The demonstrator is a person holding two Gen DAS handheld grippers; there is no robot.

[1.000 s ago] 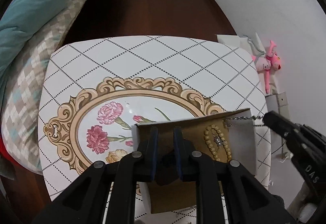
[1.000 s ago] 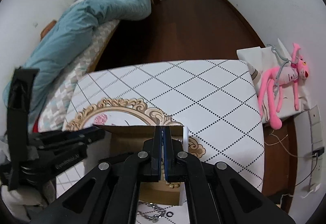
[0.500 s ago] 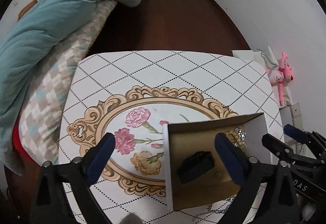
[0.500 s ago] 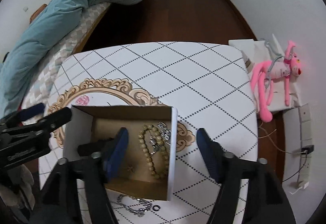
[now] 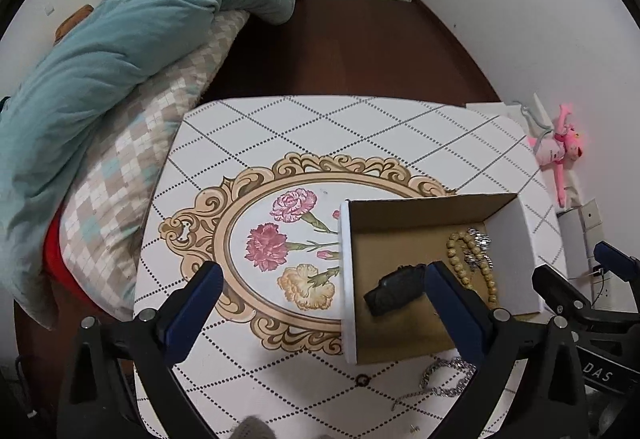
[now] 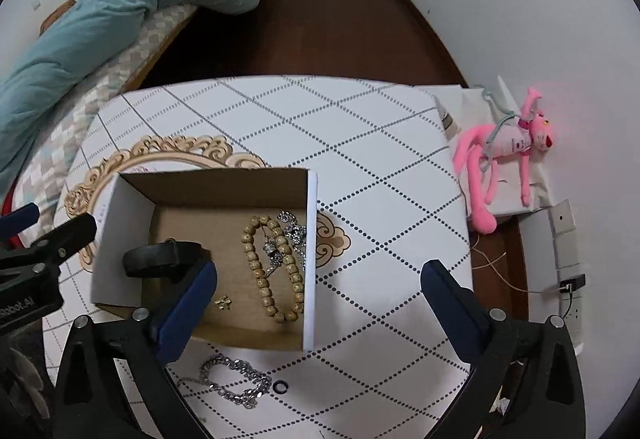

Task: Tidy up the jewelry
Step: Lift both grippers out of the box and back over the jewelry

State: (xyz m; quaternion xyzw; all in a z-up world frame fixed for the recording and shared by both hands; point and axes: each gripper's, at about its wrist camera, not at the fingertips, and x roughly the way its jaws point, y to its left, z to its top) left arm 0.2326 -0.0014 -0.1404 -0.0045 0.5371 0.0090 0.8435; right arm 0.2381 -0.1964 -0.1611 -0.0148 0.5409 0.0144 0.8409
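Though both jaws gape wide | box (image 6: 310, 239) hides part of black band (image 6: 160, 259) (shape unclear)

I see a white table (image 6: 380, 167) w/ dotted black diamond grid, gold scroll frame & pink/yellow flowers (image 5: 280, 239). Box (image 6: 310, 259) white outside, brown inside; tan beads (image 6: 276, 267), black band (image 6: 160, 259), silver chain (image 6: 236, 379). Teal duvet (image 5: 120, 47), pink plush (image 6: 504, 159).
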